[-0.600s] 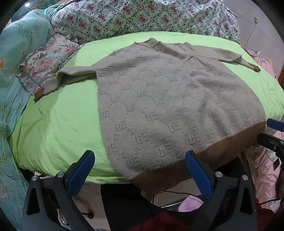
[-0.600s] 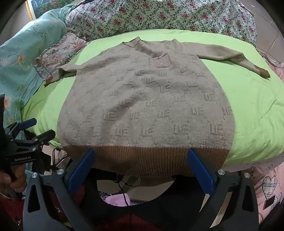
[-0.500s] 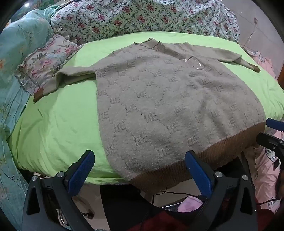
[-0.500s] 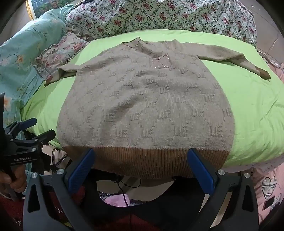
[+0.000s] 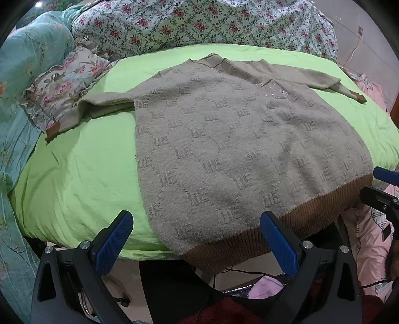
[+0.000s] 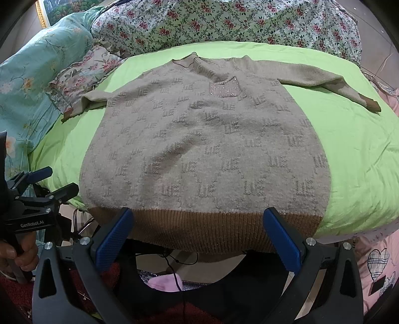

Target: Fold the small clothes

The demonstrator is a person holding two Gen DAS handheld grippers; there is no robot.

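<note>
— Count, garments? 
— One beige sweater (image 6: 204,149), two sleeves, one sequin pocket (image 6: 223,89).
— Bedding? 
— One green sheet (image 6: 354,139), one floral pillow (image 5: 62,89), one floral quilt (image 6: 224,22).
— Claws? 
— Two: left claw (image 5: 195,239), right claw (image 6: 199,236).

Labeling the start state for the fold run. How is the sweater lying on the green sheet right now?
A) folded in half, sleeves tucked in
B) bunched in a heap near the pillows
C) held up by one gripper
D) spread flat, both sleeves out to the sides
D: the sweater lies flat on the green sheet, one sleeve out to each side, and neither open gripper touches it.
</note>
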